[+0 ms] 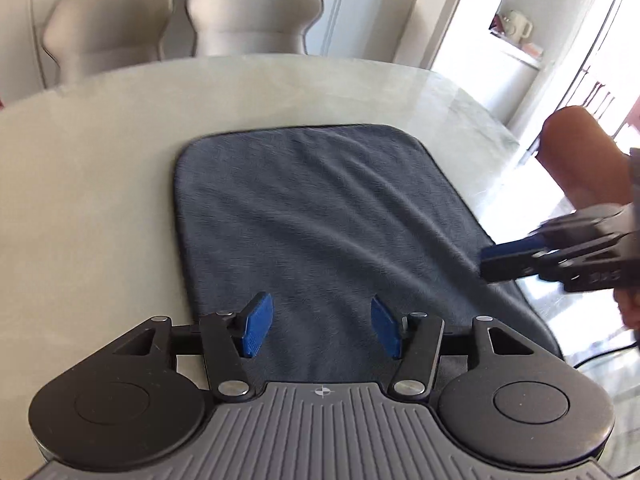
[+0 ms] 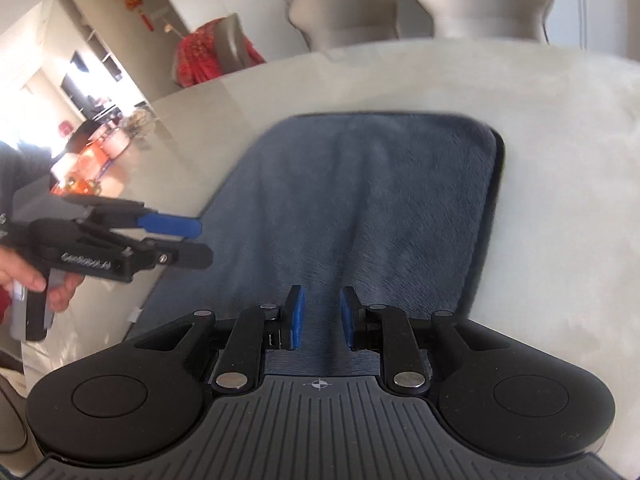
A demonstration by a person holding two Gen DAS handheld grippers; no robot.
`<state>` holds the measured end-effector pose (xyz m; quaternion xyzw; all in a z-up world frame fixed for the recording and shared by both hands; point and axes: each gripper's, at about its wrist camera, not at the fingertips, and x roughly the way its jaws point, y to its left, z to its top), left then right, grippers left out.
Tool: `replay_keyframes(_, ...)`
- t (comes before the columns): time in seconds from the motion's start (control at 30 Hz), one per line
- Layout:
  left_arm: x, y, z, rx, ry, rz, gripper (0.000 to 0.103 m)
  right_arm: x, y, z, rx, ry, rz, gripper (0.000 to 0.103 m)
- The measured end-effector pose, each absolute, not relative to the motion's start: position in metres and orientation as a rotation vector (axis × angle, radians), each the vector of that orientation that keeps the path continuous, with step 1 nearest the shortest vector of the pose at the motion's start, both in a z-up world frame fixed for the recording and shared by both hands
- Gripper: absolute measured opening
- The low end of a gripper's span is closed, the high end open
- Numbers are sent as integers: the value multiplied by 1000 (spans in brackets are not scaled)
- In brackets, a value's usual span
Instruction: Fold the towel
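Observation:
A dark blue-grey towel (image 1: 320,220) lies flat on the pale table (image 1: 88,200), with soft wrinkles. It also shows in the right wrist view (image 2: 360,208). My left gripper (image 1: 320,330) hovers over the towel's near edge, open wide and empty; from the right wrist view it appears at the left (image 2: 200,242), above the towel's left edge. My right gripper (image 2: 322,316) is over the towel's near part, jaws partly open with nothing between them; in the left wrist view it shows at the right (image 1: 486,258), by the towel's right edge.
Two grey chairs (image 1: 256,12) stand behind the table's far edge. A chair draped in red cloth (image 2: 212,52) stands at the far left. A bright doorway and shelf (image 1: 516,28) are to the right. A cable (image 1: 608,354) lies near the table's right side.

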<state>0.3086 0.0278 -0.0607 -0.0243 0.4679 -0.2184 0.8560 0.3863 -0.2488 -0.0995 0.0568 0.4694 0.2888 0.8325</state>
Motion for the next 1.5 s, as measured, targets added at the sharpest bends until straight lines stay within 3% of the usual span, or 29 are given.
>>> replay_keyframes(0.27, 303, 35, -70, -3, 1022, -460, 59, 385, -280, -105, 89, 1008, 490, 17)
replay_keyframes(0.33, 306, 39, -72, 10, 1022, -457, 59, 388, -288, -105, 105, 1020, 478, 11)
replay_keyframes(0.4, 309, 41, -73, 20, 1028, -440, 59, 395, -285, -103, 94, 1039, 468, 15)
replay_keyframes(0.5, 322, 46, -65, 45, 981, -422, 60, 400, -281, -91, 46, 991, 478, 31)
replay_keyframes(0.6, 347, 51, -56, 50, 910, -387, 67, 424, -281, -80, 59, 930, 463, 31)
replay_keyframes(0.8, 408, 60, -54, -2, 832, -326, 67, 480, -272, -84, -1, 880, 451, 31)
replay_keyframes(1.1, 463, 66, -76, 6, 869, -258, 67, 519, -271, -99, -92, 864, 393, 33)
replay_keyframes(1.5, 472, 59, -89, 64, 902, -317, 69, 545, -260, -112, -163, 903, 446, 35)
